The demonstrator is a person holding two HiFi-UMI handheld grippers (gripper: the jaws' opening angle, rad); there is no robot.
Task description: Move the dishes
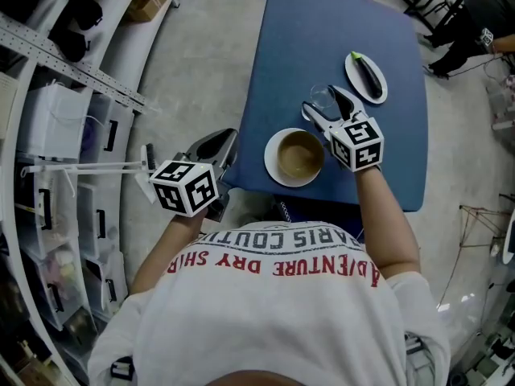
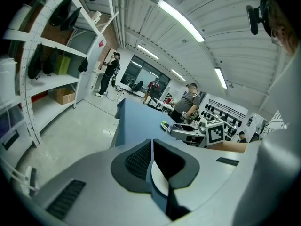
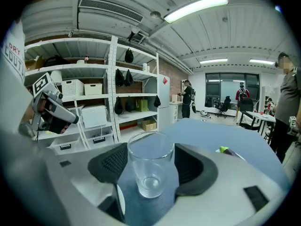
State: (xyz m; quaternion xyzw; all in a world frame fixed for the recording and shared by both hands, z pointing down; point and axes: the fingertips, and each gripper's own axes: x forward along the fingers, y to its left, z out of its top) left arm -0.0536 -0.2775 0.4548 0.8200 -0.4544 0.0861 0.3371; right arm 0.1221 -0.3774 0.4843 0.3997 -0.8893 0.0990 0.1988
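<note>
Right tongs (image 1: 321,100) released: jaws spread either side of an upright clear glass (image 3: 151,168) standing on the blue surface (image 1: 338,22). Pads close to its walls, no pinch evident. Left tongs (image 2: 151,159) clenched, empty, held off the surface's left edge, over the floor. White bowl (image 1: 272,158) just beside right tongs, nearer the person. Plate (image 1: 352,75) carrying a dark eggplant (image 1: 370,75) lies beyond the glass.

One glass (image 1: 323,99), one bowl (image 1: 272,153), one plate (image 1: 352,75)
</note>
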